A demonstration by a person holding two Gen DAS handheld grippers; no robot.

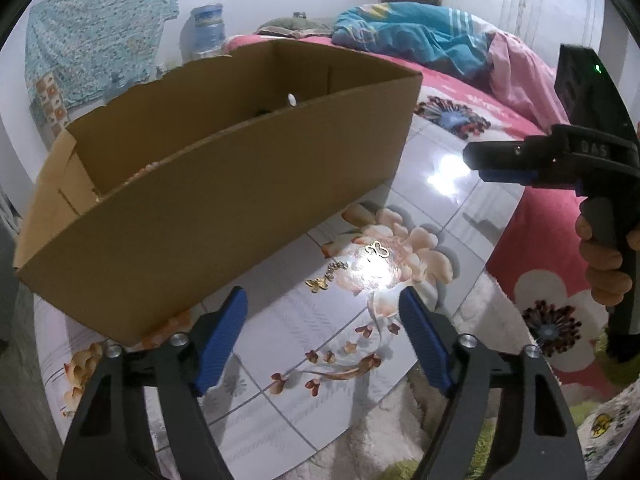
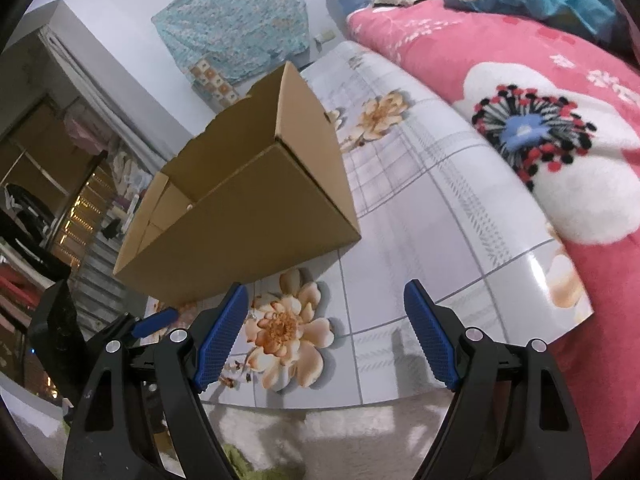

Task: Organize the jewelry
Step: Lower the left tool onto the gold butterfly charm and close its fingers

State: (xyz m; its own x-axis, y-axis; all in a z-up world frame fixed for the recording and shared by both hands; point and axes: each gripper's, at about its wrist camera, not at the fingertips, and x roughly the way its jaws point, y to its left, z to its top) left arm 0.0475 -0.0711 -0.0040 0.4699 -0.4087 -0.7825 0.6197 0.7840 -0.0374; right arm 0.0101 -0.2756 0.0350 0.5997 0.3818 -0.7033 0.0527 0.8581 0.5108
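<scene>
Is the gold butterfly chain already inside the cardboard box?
No: the gold butterfly chain lies on the flowered mat in front of the cardboard box, beyond the open left gripper.

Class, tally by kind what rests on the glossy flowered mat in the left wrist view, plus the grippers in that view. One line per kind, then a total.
Cardboard box: 1
Gold jewelry pieces: 2, a butterfly-shaped one and another
Grippers: 2, left gripper and right gripper
Total: 5
</scene>
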